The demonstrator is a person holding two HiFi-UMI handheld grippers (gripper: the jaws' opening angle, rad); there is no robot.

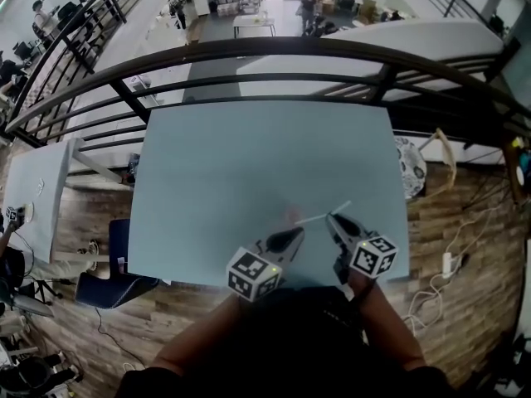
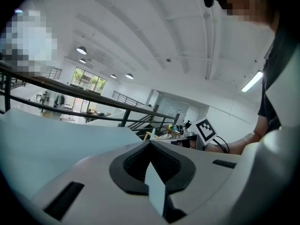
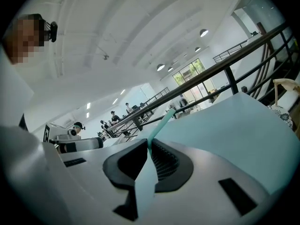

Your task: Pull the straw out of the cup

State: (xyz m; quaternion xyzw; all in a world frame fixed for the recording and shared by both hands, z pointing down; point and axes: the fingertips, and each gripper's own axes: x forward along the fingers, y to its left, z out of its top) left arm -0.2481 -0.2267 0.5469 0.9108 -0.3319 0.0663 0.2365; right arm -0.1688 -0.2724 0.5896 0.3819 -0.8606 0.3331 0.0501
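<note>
A thin pale straw lies slanted just above the light blue table, near its front edge. My right gripper is shut on it. In the right gripper view the teal straw runs between the closed jaws of the right gripper and sticks out past the tips. My left gripper sits close to the straw's left end. Its jaws are shut on a thin pale wall that looks like the cup. In the head view the cup is only a faint shape at the left gripper's tips.
A black railing runs behind the table, with a lower floor far beyond it. A blue chair stands at the table's left front corner. Cables and a power strip lie on the wooden floor at the right.
</note>
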